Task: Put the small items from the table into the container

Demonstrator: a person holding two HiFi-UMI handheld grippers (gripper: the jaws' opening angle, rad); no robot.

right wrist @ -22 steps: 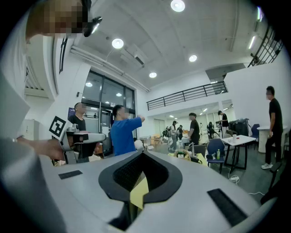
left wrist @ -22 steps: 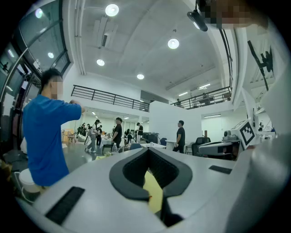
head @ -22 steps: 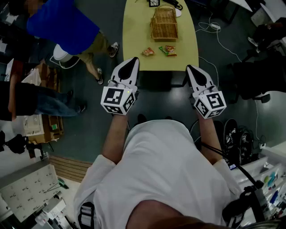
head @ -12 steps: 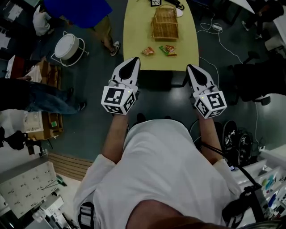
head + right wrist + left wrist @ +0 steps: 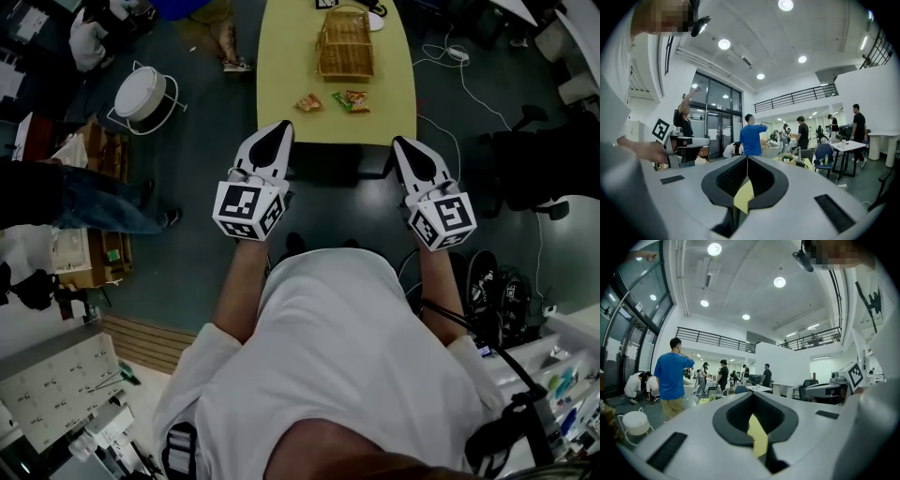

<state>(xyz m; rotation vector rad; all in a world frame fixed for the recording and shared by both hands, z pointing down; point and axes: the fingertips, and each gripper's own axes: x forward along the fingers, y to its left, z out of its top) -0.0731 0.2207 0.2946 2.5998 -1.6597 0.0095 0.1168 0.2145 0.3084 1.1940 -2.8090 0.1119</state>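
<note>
On the yellow table (image 5: 281,56) ahead lie two small snack packets: an orange one (image 5: 308,103) and a red and green one (image 5: 352,101). Behind them stands a wicker basket (image 5: 345,45). My left gripper (image 5: 280,128) is held level just short of the table's near edge, on the left, shut with nothing in it. My right gripper (image 5: 400,144) hangs level at the near right corner, also shut and empty. In the left gripper view the jaws (image 5: 751,401) meet with only the yellow table (image 5: 758,437) seen below them; the right gripper view (image 5: 747,163) shows the same.
A dark block (image 5: 337,164) sits under the table's near edge. A white round stand (image 5: 141,94) is on the floor at left, with people beyond it. Cables (image 5: 448,58) and dark chairs (image 5: 534,159) lie at right. A shelf with tools (image 5: 66,394) is behind me at left.
The person in blue has walked away up and out of the head view. Both grippers have stayed where they were, shut.
</note>
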